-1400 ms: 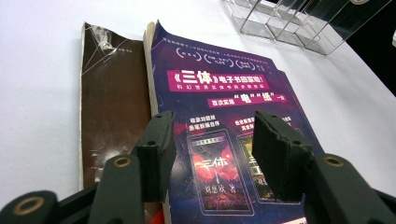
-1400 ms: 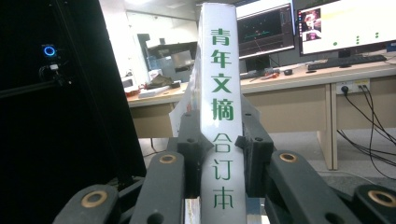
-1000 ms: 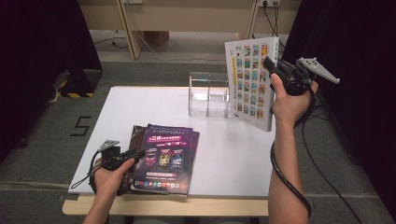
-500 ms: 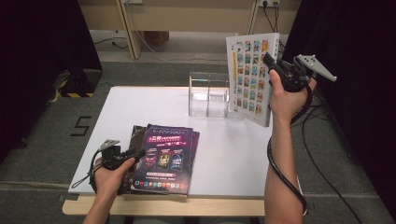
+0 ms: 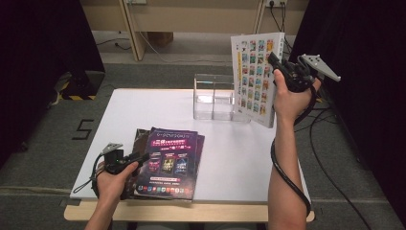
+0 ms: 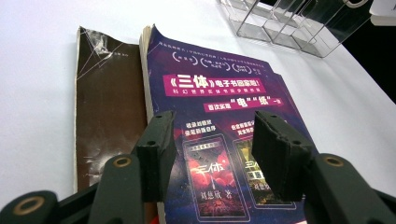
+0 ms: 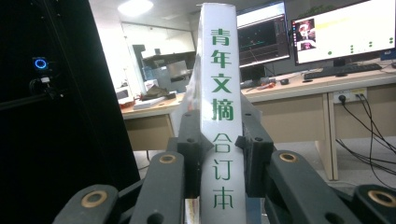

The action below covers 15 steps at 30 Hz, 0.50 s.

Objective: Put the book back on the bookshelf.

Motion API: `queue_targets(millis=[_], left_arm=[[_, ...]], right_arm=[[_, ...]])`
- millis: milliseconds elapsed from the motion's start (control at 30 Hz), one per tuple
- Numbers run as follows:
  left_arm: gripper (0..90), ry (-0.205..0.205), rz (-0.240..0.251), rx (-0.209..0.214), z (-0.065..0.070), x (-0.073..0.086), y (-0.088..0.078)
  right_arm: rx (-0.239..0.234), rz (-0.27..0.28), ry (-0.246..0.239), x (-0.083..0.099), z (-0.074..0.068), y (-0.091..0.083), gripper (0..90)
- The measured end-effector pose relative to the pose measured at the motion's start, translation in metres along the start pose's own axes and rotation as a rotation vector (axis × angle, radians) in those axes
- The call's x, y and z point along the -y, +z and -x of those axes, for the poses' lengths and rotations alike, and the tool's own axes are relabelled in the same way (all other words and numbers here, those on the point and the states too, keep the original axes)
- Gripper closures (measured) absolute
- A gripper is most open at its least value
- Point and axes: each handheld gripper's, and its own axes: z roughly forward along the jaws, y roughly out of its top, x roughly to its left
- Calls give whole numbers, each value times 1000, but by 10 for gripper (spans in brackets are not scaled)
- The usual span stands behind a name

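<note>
The right gripper's (image 5: pixel 276 61) fingers (image 7: pixel 189 154) clench the white book's (image 5: pixel 253 76) spine, now lifted higher and more upright above the clear rack (image 5: pixel 215 98) at the worktop's (image 5: pixel 239 158) far edge, likely for slotting; left gripper (image 5: pixel 139 157) stays released over the purple book (image 5: pixel 167 160).

White tabletop in a dark-curtained lab bay

The tabletop (image 5: pixel 158 110) stands on grey carpet (image 5: pixel 43 143) marked with a black "5" (image 5: pixel 82 129); black curtains (image 5: pixel 38 43) flank it, and cables (image 5: pixel 330 124) trail across the floor. Beyond are wooden desks (image 7: pixel 299 93), lit monitors (image 7: pixel 341 32) and a ceiling light (image 7: pixel 135 7).
</note>
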Motion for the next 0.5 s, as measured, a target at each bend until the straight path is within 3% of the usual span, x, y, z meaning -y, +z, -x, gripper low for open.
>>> queue_targets(millis=[500], left_arm=[[484,0,4,-1,0,-1,-1]], right_arm=[[15,0,15,0,8,9,742]])
